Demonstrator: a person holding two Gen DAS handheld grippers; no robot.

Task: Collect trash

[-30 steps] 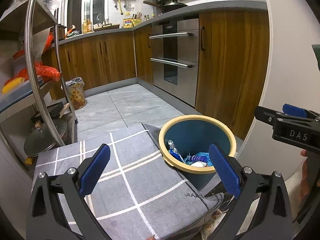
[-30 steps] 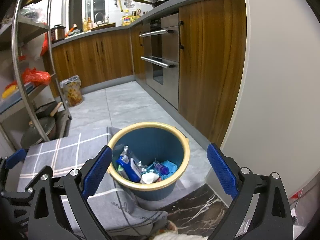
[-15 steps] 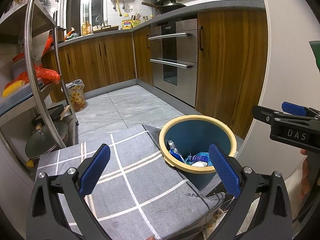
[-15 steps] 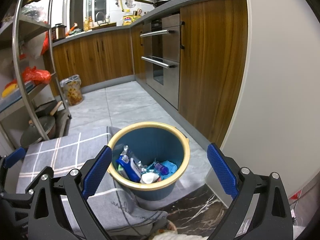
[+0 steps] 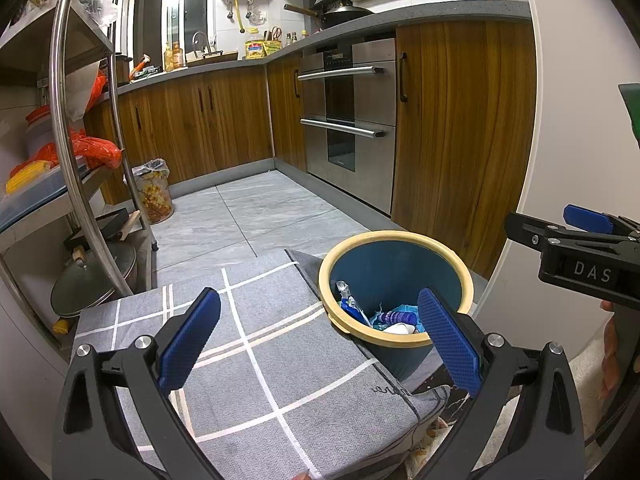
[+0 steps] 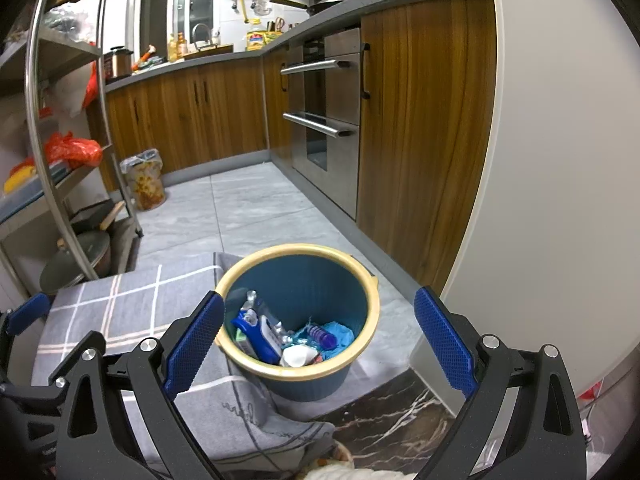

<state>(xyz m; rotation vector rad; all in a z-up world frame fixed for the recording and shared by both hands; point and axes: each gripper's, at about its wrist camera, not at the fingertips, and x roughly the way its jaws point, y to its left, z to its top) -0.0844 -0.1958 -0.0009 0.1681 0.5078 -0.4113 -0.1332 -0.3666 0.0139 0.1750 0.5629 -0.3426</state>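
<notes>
Both grippers spread wide, empty, above the trash bin.
Round blue ribbed plastic bin [image 6: 298,316], yellow rim, sat lower centre holding crumpled trash [image 6: 280,334]; left gripper [image 5: 318,338] and right gripper [image 6: 316,338] had textured blue pads; checked grey woven cloth [image 5: 256,344] lay left.

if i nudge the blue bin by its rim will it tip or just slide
The blue bin would probably slide or rock rather than topple: it looks like light plastic and holds only a shallow layer of trash. One side sits against the grey checked mat, so a push toward the mat may catch and tilt it.
</notes>
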